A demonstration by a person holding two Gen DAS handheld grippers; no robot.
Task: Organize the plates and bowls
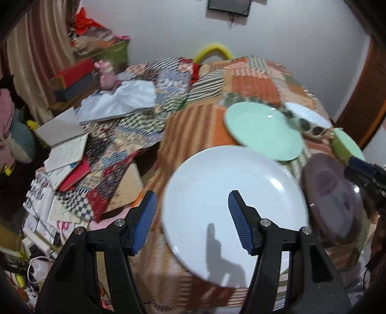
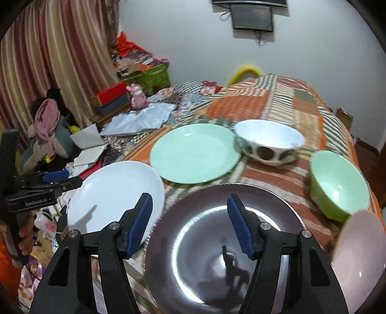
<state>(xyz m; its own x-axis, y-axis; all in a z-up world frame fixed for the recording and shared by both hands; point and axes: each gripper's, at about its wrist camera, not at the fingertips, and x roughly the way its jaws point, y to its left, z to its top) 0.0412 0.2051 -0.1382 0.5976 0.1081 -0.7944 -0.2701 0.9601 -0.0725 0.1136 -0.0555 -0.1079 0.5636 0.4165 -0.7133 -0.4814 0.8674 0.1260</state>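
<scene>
Both claws, left claw (image 1: 191,223) and right claw (image 2: 190,223), hung apart and empty. White plate (image 2: 113,193), green plate (image 2: 193,152), metal plate (image 2: 217,241) and three bowls lay unstacked on the quilt (image 2: 289,101); sorting seemed unstarted.

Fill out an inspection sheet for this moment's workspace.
Surface: patchwork cloth covers it.
Job's things: white plate, mint plate, steel plate, spotted bowl, green bowl, pink bowl.
Clutter: notebooks, pink figurine, red box.
Grippers: left gripper open above white plate; right gripper open above steel plate.
Cables: white cord at lower left.
Surroundings: striped curtain, wall screen.
</scene>
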